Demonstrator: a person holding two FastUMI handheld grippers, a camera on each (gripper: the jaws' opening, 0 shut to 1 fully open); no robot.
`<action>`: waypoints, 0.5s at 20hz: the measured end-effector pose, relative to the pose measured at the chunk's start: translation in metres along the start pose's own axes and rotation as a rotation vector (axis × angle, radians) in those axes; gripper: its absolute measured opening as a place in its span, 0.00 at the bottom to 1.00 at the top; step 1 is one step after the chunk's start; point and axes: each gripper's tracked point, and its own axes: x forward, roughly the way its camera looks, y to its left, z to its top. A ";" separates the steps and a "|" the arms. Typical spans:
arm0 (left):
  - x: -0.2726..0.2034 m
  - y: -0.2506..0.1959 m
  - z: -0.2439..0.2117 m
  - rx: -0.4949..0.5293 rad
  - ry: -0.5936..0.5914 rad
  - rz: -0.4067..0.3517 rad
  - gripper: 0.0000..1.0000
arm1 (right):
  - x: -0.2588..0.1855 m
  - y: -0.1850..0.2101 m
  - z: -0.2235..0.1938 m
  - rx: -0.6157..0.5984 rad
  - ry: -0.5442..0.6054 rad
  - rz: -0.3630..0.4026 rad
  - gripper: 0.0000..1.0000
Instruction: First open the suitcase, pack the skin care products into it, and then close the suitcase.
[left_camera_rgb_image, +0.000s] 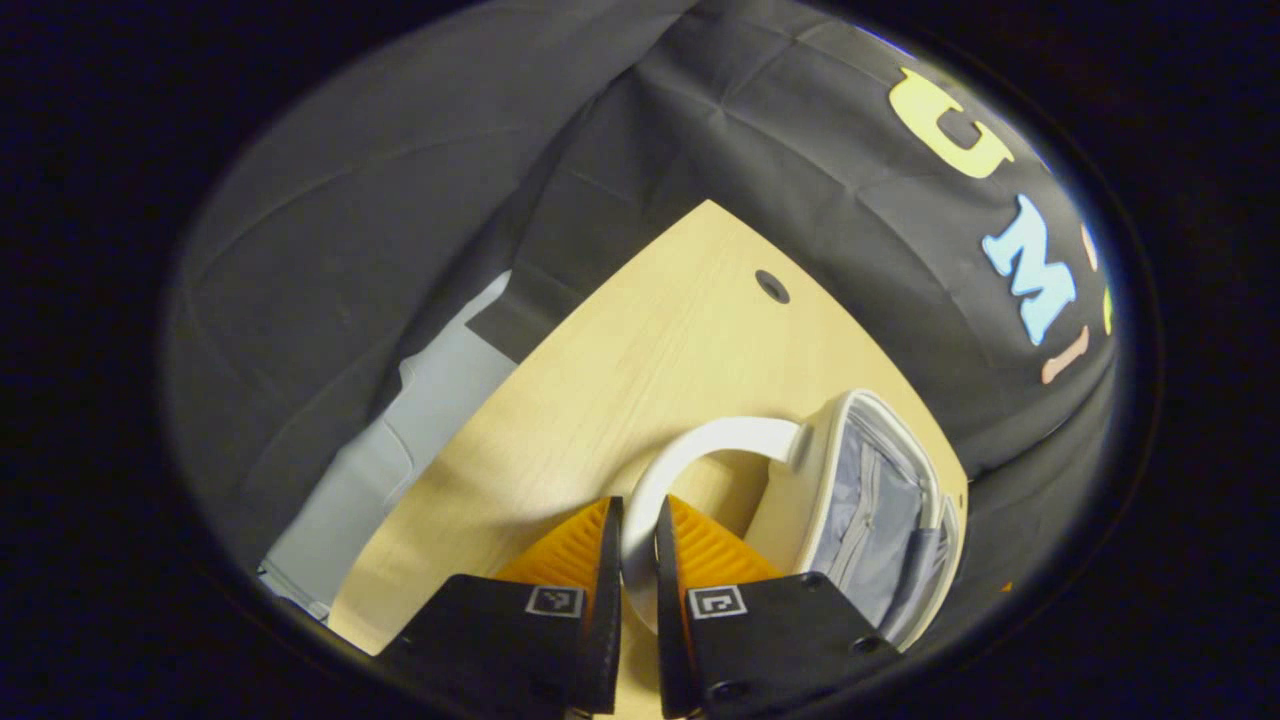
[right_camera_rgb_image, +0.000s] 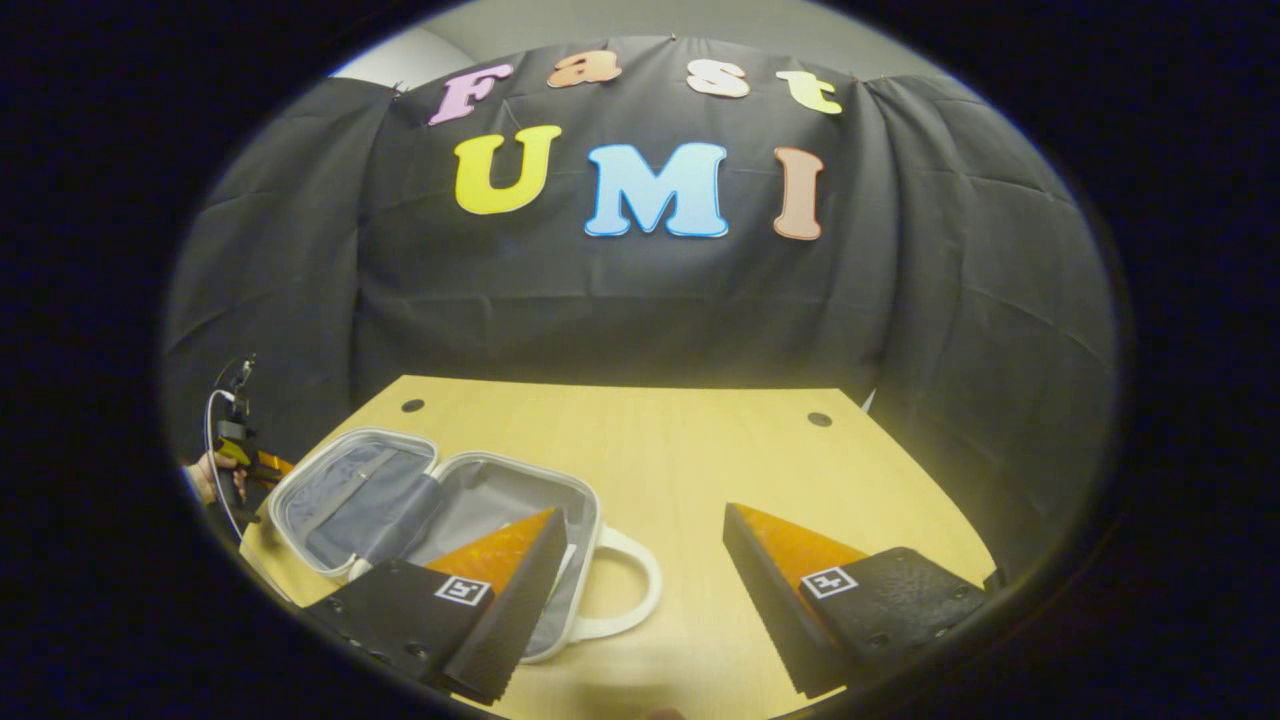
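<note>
Left gripper (left_camera_rgb_image: 638, 505): fingers drawn almost together, pinching the white handle (left_camera_rgb_image: 700, 440) of the suitcase (left_camera_rgb_image: 870, 500); the handle's loop passes through the narrow gap and touches both fingers. Beyond it in the left gripper view, a white shell with grey zipped lining stands open toward the camera, near one edge of the pale wooden bench (left_camera_rgb_image: 620, 380). One round cable hole (left_camera_rgb_image: 771, 286) sits near the bench's far corner; the black cloth wall (left_camera_rgb_image: 400, 200) hangs behind. Right gripper (right_camera_rgb_image: 642, 512): fingers spread wide, nothing between them, held above the near edge of the bench (right_camera_rgb_image: 680, 450). Its left finger (right_camera_rgb_image: 500, 560) crosses in front of the suitcase (right_camera_rgb_image: 480, 500). Suitcase, in the right gripper view: lies open at the bench's left edge toward the near left corner, its two halves side by side, grey lining up, white rim all round. A white loop handle (right_camera_rgb_image: 640, 590) juts from the right half toward the bench's middle, untouched. Left gripper (right_camera_rgb_image: 245, 460), seen far off in the right gripper view: held in a hand (right_camera_rgb_image: 205, 475) just beside the suitcase's left half, at the bench's left edge. Two cable holes (right_camera_rgb_image: 412, 405) (right_camera_rgb_image: 820, 419) lie along the bench's far edge.
</note>
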 end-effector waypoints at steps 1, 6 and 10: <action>-0.003 -0.002 0.001 -0.027 -0.007 -0.009 0.18 | -0.001 -0.003 0.001 0.003 -0.003 -0.003 0.96; -0.035 -0.024 0.015 -0.011 -0.066 -0.042 0.13 | -0.004 -0.020 0.008 0.025 -0.031 -0.014 1.00; -0.087 -0.068 0.037 0.056 -0.152 -0.082 0.12 | -0.004 -0.034 0.012 0.034 -0.047 0.002 0.96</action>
